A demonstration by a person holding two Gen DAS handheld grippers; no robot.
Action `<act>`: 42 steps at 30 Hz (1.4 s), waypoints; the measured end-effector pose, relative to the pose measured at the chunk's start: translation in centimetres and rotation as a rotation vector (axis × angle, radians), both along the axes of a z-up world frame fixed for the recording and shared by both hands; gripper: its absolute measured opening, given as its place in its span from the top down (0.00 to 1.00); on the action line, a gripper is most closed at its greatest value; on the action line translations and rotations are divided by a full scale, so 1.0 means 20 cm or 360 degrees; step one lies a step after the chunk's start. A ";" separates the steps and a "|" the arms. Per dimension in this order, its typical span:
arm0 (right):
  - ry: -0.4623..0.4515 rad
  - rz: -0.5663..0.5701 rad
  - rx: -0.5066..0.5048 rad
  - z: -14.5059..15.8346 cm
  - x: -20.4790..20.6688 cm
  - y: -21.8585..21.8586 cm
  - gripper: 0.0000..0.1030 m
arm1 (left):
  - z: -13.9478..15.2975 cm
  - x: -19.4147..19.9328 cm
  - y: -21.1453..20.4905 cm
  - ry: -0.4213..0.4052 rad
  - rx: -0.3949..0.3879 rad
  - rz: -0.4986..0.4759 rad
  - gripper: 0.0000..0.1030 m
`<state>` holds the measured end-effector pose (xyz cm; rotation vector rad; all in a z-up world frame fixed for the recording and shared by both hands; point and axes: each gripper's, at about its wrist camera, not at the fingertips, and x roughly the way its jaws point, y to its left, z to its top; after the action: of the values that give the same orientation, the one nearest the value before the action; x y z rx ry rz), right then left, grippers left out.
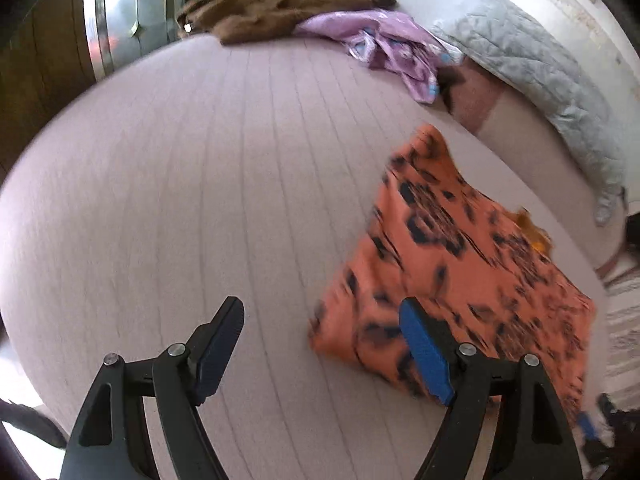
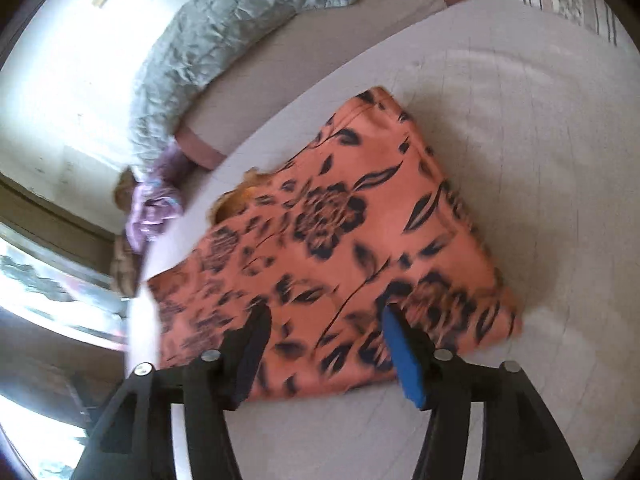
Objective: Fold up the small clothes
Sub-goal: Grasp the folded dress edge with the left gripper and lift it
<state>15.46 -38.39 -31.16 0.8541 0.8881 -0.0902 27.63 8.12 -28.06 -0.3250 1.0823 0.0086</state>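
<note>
**Both grippers open over a folded orange garment**

Black gripper arms fill the bottom of each wrist view. On the left gripper [image 1: 320,328] the jaws stand wide apart with nothing between them; one finger hangs over the bare pinkish-grey bed cover [image 1: 180,184], the blue-padded finger over the near corner of the orange garment [image 1: 460,264]. Whether that pad touches the cloth is hard to judge through the blur.

Jaws on the right gripper [image 2: 324,332] are also apart, above the near edge of the orange garment [image 2: 360,232], and no cloth is pinched between the pads. That garment, orange with dark flower and leaf print, lies folded into a rough rectangle on the bed cover [image 2: 520,140], with a bit of yellow lining showing at its far edge.

Further back in the left wrist view, a crumpled purple cloth [image 1: 392,44] lies beside a brown one [image 1: 288,0] at the far edge of the bed. A grey quilted blanket [image 1: 532,64] lies along the wall side, well apart from the orange garment.
</note>
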 end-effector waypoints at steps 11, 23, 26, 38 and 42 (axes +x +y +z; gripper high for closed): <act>-0.0039 -0.0312 0.0479 -0.27 -0.22 -0.04 0.32 | -0.12 -0.10 -0.15 0.0051 -0.0425 -0.0015 0.21; -0.0107 -0.0565 0.0560 -0.43 -0.02 -0.13 0.33 | -0.18 -0.02 -0.08 -0.0046 -0.0583 0.0203 0.61; -0.0109 -0.0583 0.0506 -0.42 0.03 -0.14 0.38 | -0.17 -0.02 -0.08 -0.0058 -0.0587 0.0194 0.68; -0.0214 -0.0479 0.0019 -0.18 0.06 -0.02 0.85 | -0.04 -0.05 -0.10 -0.0226 -0.0573 0.0080 0.82; -0.0226 -0.0494 -0.0051 -0.15 -0.01 -0.01 0.86 | 0.03 -0.12 -0.07 -0.0262 -0.0590 0.0034 0.83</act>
<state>15.31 -38.63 -34.15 0.9514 0.6152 -0.3096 25.32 6.68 -27.46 -0.6595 0.9140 -0.1985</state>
